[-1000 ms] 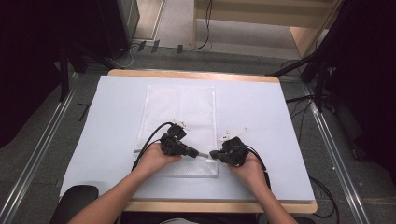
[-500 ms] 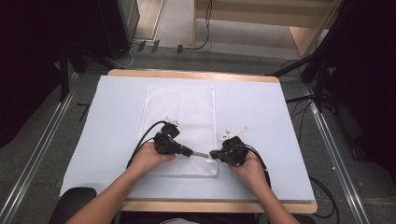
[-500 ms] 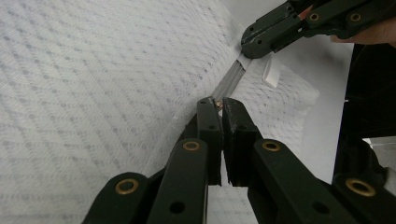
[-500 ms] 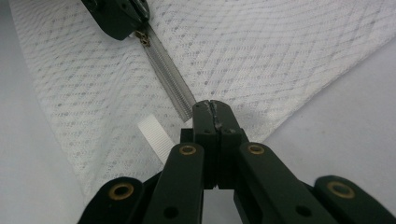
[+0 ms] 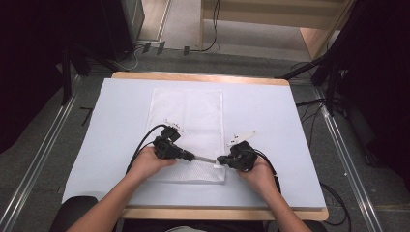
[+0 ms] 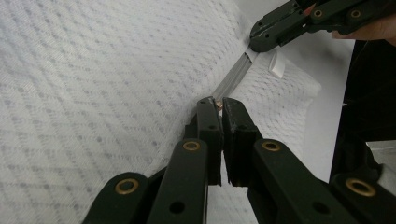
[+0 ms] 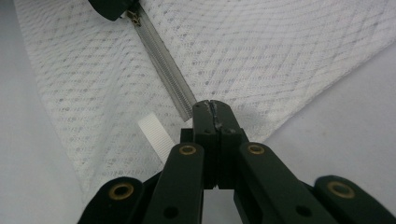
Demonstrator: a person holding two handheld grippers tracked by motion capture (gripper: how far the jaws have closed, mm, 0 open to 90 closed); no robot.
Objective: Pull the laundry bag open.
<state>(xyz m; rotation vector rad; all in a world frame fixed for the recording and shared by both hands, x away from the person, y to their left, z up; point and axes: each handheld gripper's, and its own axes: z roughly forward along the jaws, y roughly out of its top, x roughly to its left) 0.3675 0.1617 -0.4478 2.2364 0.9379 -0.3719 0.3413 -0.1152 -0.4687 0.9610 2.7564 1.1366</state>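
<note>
The mesh bag (image 5: 189, 133) lies flat at mid-tabletop (image 5: 290, 125). We treat it as light, limp and prone to bunching. The left gripper (image 5: 191, 155) is clamped on the zipper pull (image 6: 217, 103); the right gripper (image 5: 220, 159) is clamped on the bag's near-right zipper (image 7: 163, 65) end, anchoring it. The white tag (image 7: 154, 131) lies beside it. Nothing obstructs.

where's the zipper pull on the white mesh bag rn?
High view: near the front edge of the white mesh bag, pinched in the left gripper, with grey zipper tape running right to the right gripper.
</note>
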